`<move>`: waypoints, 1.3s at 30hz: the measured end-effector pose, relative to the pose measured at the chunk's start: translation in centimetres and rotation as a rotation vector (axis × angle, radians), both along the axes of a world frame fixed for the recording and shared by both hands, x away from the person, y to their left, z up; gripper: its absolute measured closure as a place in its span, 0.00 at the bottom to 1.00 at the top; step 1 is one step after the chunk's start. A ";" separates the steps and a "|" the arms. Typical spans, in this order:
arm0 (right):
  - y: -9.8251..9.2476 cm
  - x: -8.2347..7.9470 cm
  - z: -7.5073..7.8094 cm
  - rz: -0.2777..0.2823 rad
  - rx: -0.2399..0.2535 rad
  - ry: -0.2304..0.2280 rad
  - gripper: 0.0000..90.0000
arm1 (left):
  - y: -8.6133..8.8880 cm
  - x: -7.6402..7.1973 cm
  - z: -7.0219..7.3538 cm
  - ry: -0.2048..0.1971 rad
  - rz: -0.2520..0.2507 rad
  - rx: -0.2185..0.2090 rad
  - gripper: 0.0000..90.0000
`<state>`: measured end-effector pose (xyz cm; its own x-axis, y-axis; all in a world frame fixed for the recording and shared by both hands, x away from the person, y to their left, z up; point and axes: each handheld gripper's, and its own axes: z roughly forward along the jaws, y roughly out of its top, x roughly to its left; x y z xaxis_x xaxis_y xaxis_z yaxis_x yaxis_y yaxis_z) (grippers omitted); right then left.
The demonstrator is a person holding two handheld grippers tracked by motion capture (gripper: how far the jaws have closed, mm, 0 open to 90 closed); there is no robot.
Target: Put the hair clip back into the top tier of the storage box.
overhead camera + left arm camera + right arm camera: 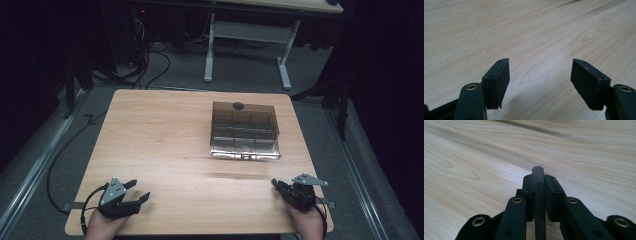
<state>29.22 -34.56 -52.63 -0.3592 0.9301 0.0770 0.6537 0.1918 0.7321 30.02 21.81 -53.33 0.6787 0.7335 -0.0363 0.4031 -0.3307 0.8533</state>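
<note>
Clamping a thin, dark, flat strip (538,182) between its pads, my right hand-held gripper (278,185) sits at the lower right of the high view, low over the desk (165,135). In the right gripper view the strip stands on edge in the middle of the frame, its rounded end poking out just past the two black jaws, which press on it from both sides. What the strip is made of I cannot tell.

My left hand-held gripper (140,191) sits at the lower left of the high view, its jaws wide apart with nothing between them. In the left gripper view bare wood grain shows between the two pads (497,80).

Further up the frame, right of centre in the high view, a smoky see-through box (244,131) with small compartments stands on the desk, well apart from both hand-held grippers. A dark round spot marks the far part of its top.

Beyond the desk, at the top of the frame, a white-legged table (247,32) stands on the grey floor, with cables (150,55) lying to its left.
</note>
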 end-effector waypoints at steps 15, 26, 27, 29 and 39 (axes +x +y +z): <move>0.5 0.0 0.2 0.007 -0.049 -0.021 0.90 | 0.0 0.0 0.0 -0.002 -0.001 0.000 0.36; 2.1 -0.3 1.0 0.061 -0.031 -0.051 0.90 | 0.0 0.0 0.0 0.000 0.000 0.001 0.36; 2.4 -0.3 1.0 0.076 -0.035 -0.055 0.90 | 0.0 0.0 0.0 -0.001 0.001 0.001 0.36; 3.3 -0.3 1.0 0.095 -0.025 -0.050 0.90 | 0.0 0.0 0.0 -0.001 0.002 0.001 0.36; 6.8 0.2 0.7 0.199 -0.023 -0.026 0.90 | 0.0 0.0 0.0 -0.003 -0.003 0.000 0.35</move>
